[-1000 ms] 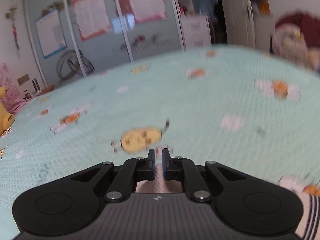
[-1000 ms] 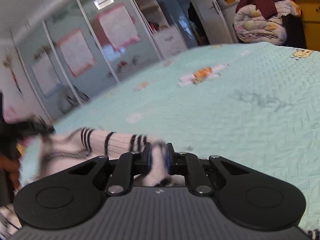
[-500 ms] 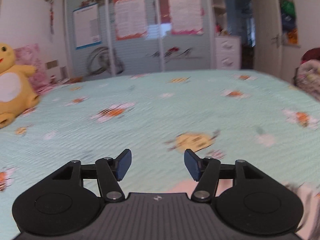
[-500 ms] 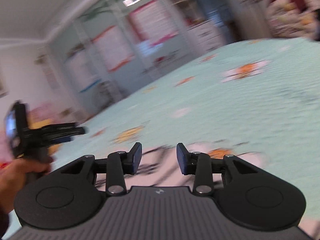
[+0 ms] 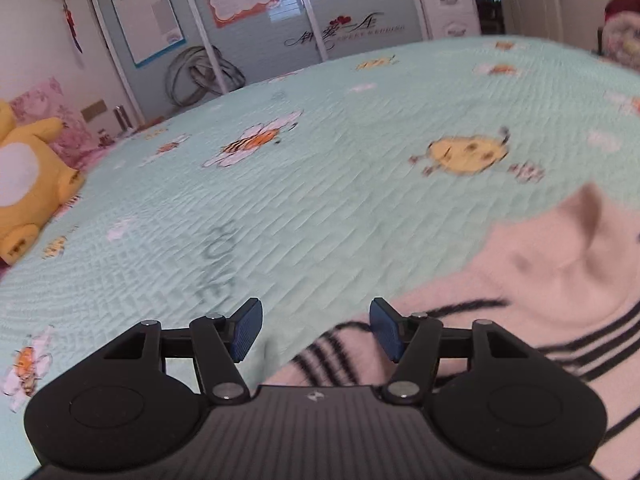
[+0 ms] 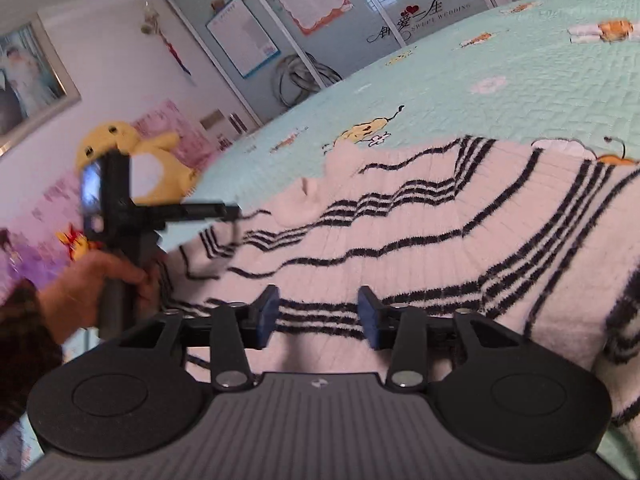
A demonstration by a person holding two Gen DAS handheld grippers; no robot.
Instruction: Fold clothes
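Sweater [image 6: 420, 240], pink-white with black stripes, is lying spread on the bed [image 5: 320, 184], directly ahead of and beneath the right tongs [image 6: 318, 312] and to the right of the left tongs [image 5: 316, 330]. Both tongs are hovering released, gripping nothing. Yellow plush toy [image 5: 24, 184] is sitting far left.

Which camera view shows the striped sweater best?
The right wrist view: the striped sweater spreads across the bedspread there, sharp. The left wrist view shows only a blurred part of it at the right edge.
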